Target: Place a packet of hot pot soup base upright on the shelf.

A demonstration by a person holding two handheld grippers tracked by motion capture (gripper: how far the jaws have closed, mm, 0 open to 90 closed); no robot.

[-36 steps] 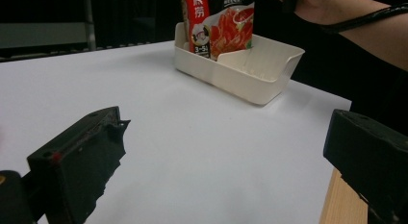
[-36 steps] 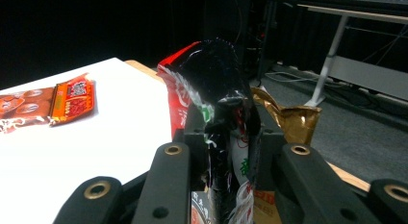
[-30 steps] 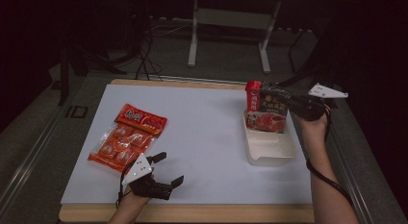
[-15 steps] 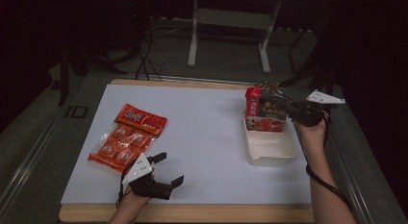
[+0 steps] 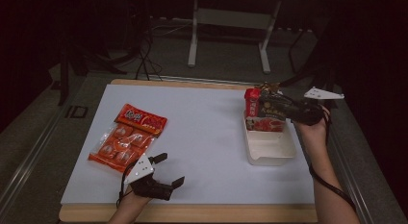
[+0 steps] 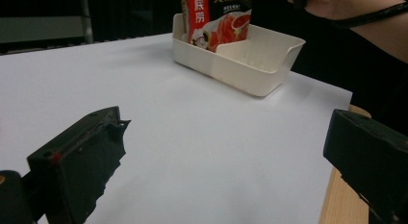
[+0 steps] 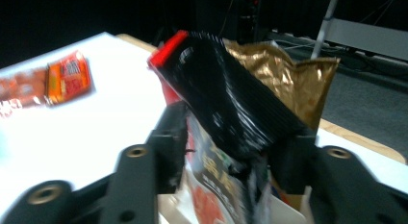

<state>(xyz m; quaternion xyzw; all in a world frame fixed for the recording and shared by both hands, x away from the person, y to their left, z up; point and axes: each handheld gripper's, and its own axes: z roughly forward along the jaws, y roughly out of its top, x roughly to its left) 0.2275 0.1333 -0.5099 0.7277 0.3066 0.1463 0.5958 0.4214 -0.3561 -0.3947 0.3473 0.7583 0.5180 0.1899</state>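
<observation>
A red, black and gold soup-base pouch point(image 5: 262, 111) stands upright in the far end of a cream plastic bin point(image 5: 272, 149) at the table's right. My right gripper point(image 5: 275, 105) is shut on the pouch's upper part; in the right gripper view both jaws pinch the crumpled pouch point(image 7: 231, 118). Low at the near left, my left gripper point(image 5: 168, 170) rests open over bare white table, holding nothing. The left gripper view shows its jaws wide apart, with the bin point(image 6: 250, 65) and pouch point(image 6: 214, 17) beyond.
An orange bag of wrapped snacks point(image 5: 127, 137) lies on the left of the white tabletop point(image 5: 202, 137). The table's wooden front edge point(image 5: 192, 213) runs just below my left hand. A metal stand's legs point(image 5: 226, 36) rise on the floor beyond.
My right gripper and the pouch have shifted slightly left and down over the bin's far end. The left gripper has stayed still.
</observation>
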